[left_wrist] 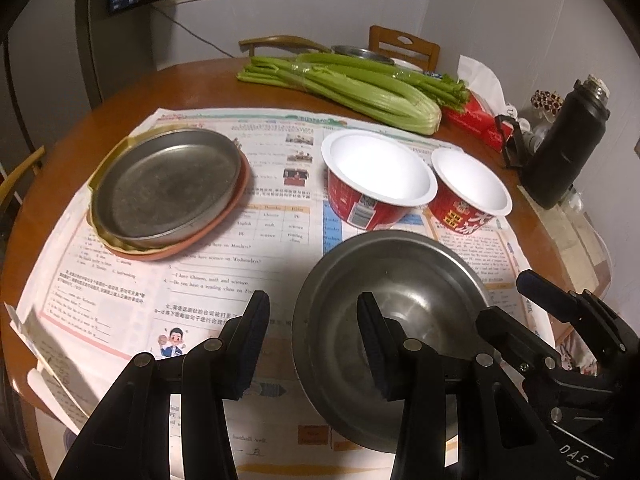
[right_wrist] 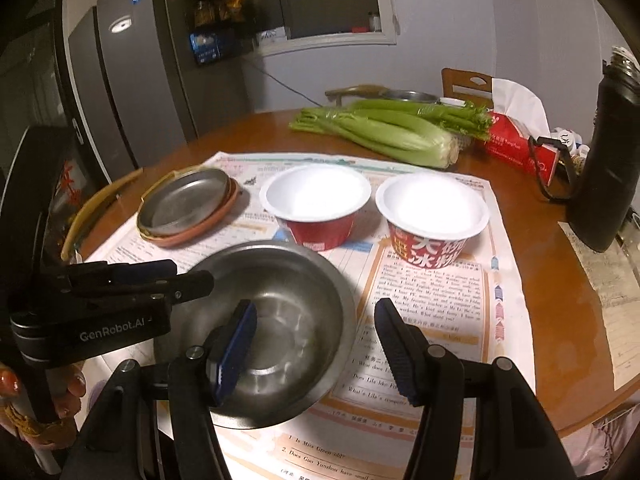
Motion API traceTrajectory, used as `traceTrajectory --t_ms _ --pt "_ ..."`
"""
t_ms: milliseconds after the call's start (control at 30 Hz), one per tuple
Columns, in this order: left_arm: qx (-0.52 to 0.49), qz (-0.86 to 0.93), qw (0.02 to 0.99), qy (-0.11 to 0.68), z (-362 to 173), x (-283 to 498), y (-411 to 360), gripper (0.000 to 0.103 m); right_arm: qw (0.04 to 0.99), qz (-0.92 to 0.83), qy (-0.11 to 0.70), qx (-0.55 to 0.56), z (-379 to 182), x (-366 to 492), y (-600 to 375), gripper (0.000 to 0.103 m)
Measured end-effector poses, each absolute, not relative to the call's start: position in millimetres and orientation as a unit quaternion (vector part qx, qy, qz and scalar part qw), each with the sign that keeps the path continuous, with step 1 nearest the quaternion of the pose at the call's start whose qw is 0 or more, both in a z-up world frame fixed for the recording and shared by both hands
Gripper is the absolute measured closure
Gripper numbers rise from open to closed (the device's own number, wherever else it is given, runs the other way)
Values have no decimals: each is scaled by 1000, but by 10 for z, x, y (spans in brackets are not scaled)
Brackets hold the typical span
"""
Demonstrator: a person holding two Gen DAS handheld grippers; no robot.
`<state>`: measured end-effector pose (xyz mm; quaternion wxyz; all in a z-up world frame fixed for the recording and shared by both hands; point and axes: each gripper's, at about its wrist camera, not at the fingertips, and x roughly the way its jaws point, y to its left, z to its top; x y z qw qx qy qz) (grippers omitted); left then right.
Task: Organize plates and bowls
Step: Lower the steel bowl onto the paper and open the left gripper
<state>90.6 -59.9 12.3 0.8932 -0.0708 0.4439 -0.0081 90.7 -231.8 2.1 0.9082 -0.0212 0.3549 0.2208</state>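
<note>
A steel bowl (left_wrist: 400, 300) (right_wrist: 276, 320) sits on newspaper near the table's front. My left gripper (left_wrist: 312, 340) is open, its jaws straddling the bowl's left rim. My right gripper (right_wrist: 316, 344) is open, its jaws straddling the bowl's right rim; it also shows in the left wrist view (left_wrist: 532, 304). The left gripper shows in the right wrist view (right_wrist: 172, 276). Two red paper bowls with white insides (left_wrist: 376, 176) (left_wrist: 472, 188) (right_wrist: 316, 204) (right_wrist: 432, 212) stand behind. A steel plate (left_wrist: 168, 188) (right_wrist: 184, 200) lies stacked on an orange plate (left_wrist: 224, 220) (right_wrist: 204, 228) and a yellow one at the left.
Newspaper (left_wrist: 224, 276) covers the round wooden table (left_wrist: 132, 92). Celery (left_wrist: 352, 84) (right_wrist: 384, 128), a red tissue pack (left_wrist: 476, 120) (right_wrist: 516, 144) and a black flask (left_wrist: 568, 144) (right_wrist: 604, 168) lie at the back and right. Chairs (left_wrist: 404, 46) stand behind; a fridge (right_wrist: 132, 80) is at the left.
</note>
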Motion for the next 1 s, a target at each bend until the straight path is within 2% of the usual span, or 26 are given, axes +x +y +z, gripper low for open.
traceTrajectory --t_ms 467,1000 --pt "-64 -21 903 424 332 1039 -605 56 905 248 345 37 268 1047 -2358 40" --pt "-79 -44 899 428 393 1885 -452 56 864 237 431 107 67 1855 -2207 39"
